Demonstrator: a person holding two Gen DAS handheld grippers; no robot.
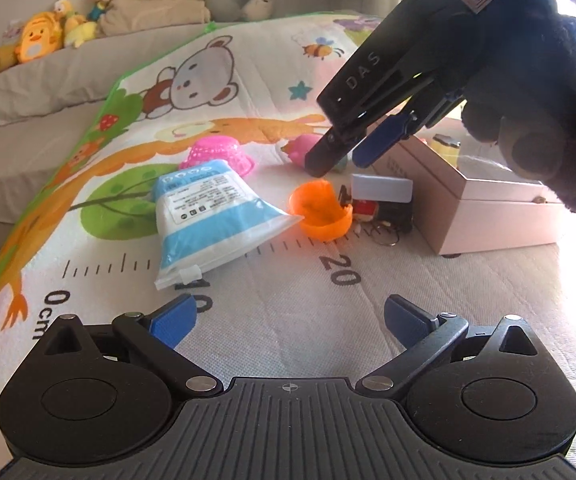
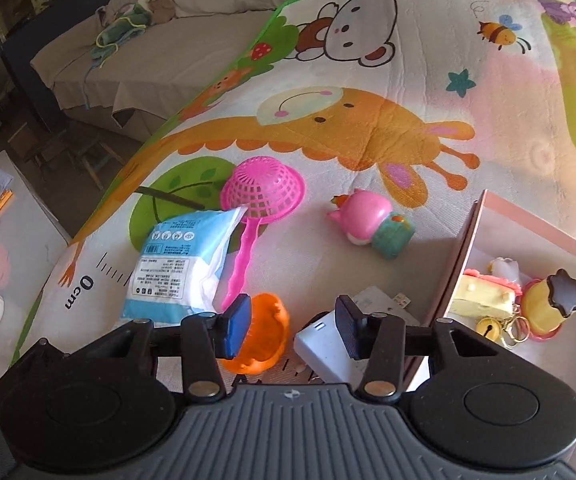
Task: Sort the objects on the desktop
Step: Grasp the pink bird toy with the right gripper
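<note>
The cartoon mat [image 2: 368, 128] carries the clutter. I hold both grippers' fingers apart, empty; the right gripper [image 2: 294, 326] hovers over the orange cup [image 2: 266, 340], which looks light, rigid, slippery: grip its rim.

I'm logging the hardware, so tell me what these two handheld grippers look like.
Both the left gripper and right gripper are black, with round-shouldered ribbed bodies, silver pivot screws and blue finger pads. The right one carries white DAS lettering, held in a dark fuzzy glove.
</note>
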